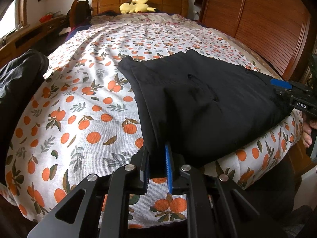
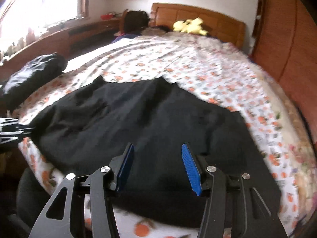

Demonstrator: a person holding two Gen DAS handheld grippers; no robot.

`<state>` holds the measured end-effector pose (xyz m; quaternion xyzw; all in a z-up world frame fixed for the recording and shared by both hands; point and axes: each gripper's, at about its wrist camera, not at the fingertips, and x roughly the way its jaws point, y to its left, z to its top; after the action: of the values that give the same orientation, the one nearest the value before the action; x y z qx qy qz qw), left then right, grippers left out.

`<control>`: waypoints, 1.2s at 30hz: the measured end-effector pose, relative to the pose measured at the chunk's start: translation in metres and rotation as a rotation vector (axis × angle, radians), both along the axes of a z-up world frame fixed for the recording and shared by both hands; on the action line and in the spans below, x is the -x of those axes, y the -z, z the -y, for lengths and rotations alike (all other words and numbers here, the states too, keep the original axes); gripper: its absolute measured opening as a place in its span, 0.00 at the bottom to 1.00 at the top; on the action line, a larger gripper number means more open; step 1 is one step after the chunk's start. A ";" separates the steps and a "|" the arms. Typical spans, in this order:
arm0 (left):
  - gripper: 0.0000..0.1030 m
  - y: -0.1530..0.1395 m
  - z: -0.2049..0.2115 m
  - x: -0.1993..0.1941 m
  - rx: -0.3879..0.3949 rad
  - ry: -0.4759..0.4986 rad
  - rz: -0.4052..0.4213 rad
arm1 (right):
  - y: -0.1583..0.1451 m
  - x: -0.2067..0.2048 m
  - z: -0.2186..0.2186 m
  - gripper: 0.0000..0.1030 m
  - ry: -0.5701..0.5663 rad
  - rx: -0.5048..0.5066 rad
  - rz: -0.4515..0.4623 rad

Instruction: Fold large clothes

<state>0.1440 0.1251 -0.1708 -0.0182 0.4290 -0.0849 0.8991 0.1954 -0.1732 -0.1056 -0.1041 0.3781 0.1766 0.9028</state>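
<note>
Judging by how the black trousers (image 1: 198, 103) lie, you are partway through: they sit flattened near the foot edge of the bed (image 1: 79, 103), seemingly doubled over, with small pocket openings showing on the upper face, yet the bundle is wide and loose, so at least one more fold and a tidy-up look to be left. A second dark garment (image 1: 21, 73) lies bunched at the far left edge of the bed, apparently untouched or set aside; I cannot tell which. Your left gripper (image 1: 158, 164) is pinched nearly closed on the near left corner of the trousers, cloth running down between its blue pads. Your right gripper (image 2: 156, 164) stands half open above the near right part of the cloth with nothing between its pads; that view is blurred. The trousers' long axis runs roughly across the bed, parallel to its foot edge, one end toward each gripper; which end is the waist I cannot say.
</note>
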 end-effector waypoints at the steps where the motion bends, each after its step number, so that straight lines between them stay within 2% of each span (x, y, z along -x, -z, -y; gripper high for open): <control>1: 0.15 0.000 -0.001 0.000 0.003 -0.001 0.000 | 0.004 0.000 -0.004 0.47 -0.013 -0.007 -0.014; 5: 0.15 0.000 -0.001 0.000 0.009 -0.002 0.001 | 0.046 -0.006 -0.022 0.47 -0.039 0.032 -0.106; 7: 0.15 0.000 -0.001 -0.001 0.011 0.001 0.004 | 0.060 -0.008 -0.021 0.47 -0.043 0.023 -0.121; 10: 0.15 0.000 0.001 -0.003 -0.003 0.002 0.003 | 0.058 -0.007 -0.016 0.45 -0.037 -0.004 -0.128; 13: 0.15 0.000 0.001 -0.003 -0.001 0.003 0.001 | 0.046 0.001 -0.016 0.45 -0.016 0.018 -0.094; 17: 0.15 0.002 -0.001 -0.003 0.003 0.004 0.001 | 0.045 0.001 -0.008 0.41 -0.017 0.039 -0.099; 19: 0.16 0.002 -0.002 -0.003 0.000 0.007 0.001 | 0.036 0.004 0.005 0.41 0.020 0.037 -0.083; 22: 0.25 0.002 -0.005 -0.002 -0.008 -0.003 -0.003 | 0.017 0.008 0.040 0.41 0.091 0.038 -0.044; 23: 0.31 0.001 -0.008 -0.001 -0.015 -0.011 -0.001 | 0.012 0.009 0.051 0.44 0.118 0.051 -0.029; 26: 0.32 -0.005 -0.014 0.005 -0.019 -0.016 0.014 | 0.002 0.014 0.093 0.52 0.211 0.084 -0.002; 28: 0.32 -0.013 -0.014 0.009 -0.022 -0.022 0.036 | 0.001 0.015 0.119 0.54 0.277 0.091 0.000; 31: 0.32 -0.030 -0.009 0.011 -0.020 -0.011 0.079 | 0.007 0.013 0.152 0.56 0.358 0.044 -0.034; 36: 0.32 -0.046 0.025 -0.006 -0.001 0.063 0.112 | 0.020 0.006 0.173 0.58 0.384 -0.095 -0.093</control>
<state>0.1502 0.0999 -0.1251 0.0006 0.3784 -0.1138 0.9186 0.1891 -0.3463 -0.1258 0.0209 0.4235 0.0236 0.9053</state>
